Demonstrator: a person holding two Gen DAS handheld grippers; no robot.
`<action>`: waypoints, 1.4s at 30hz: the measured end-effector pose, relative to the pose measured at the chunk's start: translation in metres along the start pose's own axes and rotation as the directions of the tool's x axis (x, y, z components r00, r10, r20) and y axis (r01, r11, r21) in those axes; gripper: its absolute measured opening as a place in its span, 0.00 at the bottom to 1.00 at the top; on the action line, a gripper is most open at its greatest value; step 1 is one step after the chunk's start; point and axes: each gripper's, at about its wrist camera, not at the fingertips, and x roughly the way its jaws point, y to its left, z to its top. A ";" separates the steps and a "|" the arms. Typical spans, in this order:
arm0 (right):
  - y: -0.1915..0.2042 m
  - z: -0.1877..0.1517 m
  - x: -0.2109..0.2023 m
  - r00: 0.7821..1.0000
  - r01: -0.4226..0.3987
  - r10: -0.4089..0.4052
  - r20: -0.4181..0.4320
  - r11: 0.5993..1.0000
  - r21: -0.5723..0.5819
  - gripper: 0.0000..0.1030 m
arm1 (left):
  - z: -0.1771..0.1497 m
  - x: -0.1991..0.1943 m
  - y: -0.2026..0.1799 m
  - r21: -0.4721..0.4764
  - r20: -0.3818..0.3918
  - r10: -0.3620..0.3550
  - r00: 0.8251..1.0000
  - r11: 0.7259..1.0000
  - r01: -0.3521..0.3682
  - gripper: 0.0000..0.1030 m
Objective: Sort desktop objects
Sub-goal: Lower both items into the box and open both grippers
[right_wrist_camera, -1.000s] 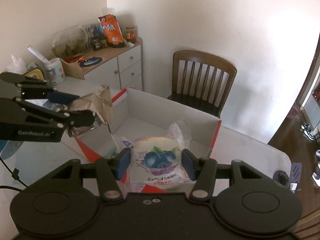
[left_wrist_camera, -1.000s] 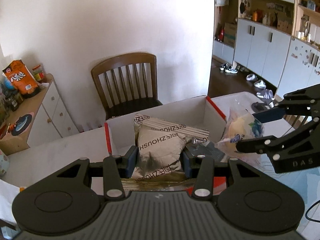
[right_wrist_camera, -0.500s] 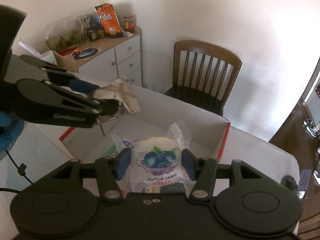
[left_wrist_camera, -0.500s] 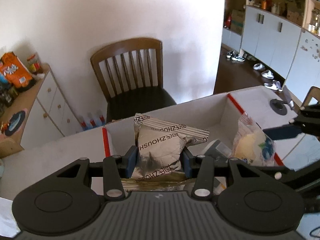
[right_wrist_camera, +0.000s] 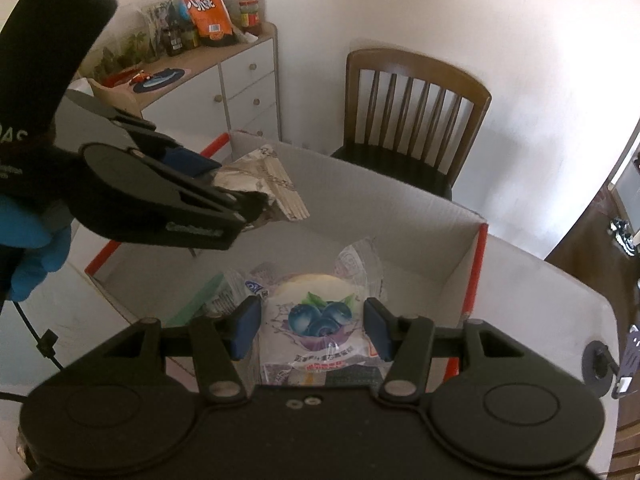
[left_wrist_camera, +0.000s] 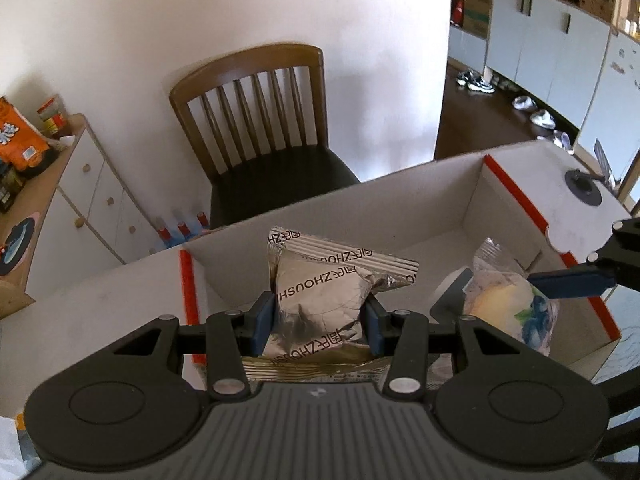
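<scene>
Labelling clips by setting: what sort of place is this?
Most likely a home dining area: a wooden chair against the wall, a sideboard with snacks and jars, and shoes by white cabinets.

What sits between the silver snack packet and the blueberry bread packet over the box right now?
Left wrist view: between the silver snack packet and the blueberry bread packet only the box interior shows, with part of a pale item low inside.
</scene>
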 end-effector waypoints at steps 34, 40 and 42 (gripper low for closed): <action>-0.014 -0.009 0.029 0.997 -0.009 0.013 -0.079 0.999 0.050 0.64 | -0.016 0.039 -0.018 0.015 -0.099 -0.032 0.995 0.999 0.033 0.43; -0.014 -0.007 0.016 0.998 -0.011 0.014 -0.060 0.999 0.053 0.64 | -0.014 0.023 -0.017 0.007 -0.081 -0.035 0.996 0.999 0.035 0.44; -0.013 -0.006 0.009 0.998 -0.013 0.015 -0.054 0.999 0.053 0.64 | -0.014 0.016 -0.018 0.008 -0.076 -0.036 0.996 0.999 0.037 0.44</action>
